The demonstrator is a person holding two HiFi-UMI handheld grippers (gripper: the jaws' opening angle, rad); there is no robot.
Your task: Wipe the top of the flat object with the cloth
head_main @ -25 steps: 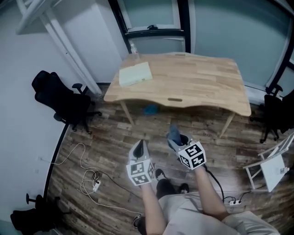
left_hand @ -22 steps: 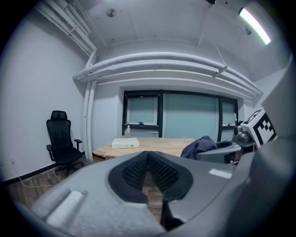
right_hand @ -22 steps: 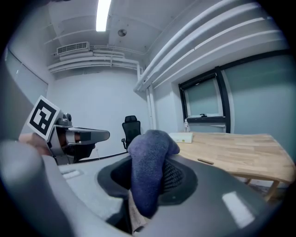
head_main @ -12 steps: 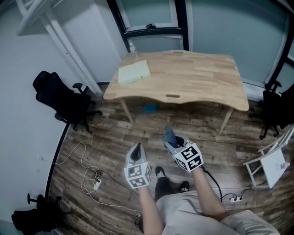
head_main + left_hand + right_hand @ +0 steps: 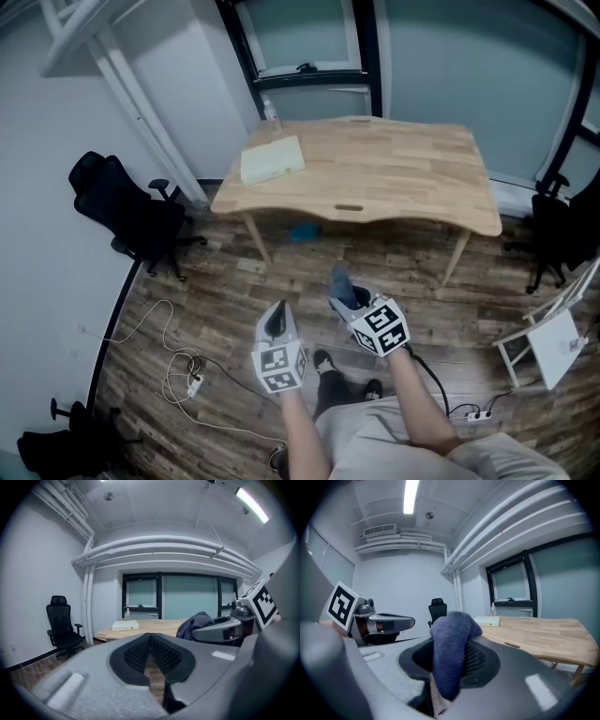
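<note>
head view: standing well back; wiping not yet starting. pale flat object [image 5: 272,160] lying at far left corner of wooden table [image 5: 403,178].
left gripper view: left gripper [image 5: 150,651] pressing ribbed pads [image 5: 136,655] together, empty.
right gripper view: right gripper [image 5: 450,667] pinching fuzzy blue cloth [image 5: 452,634].
next: likely needing cloth carried onto flat object's top.

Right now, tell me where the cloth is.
The cloth is clamped in the right gripper, mid head view, over the floor short of the table.
</note>
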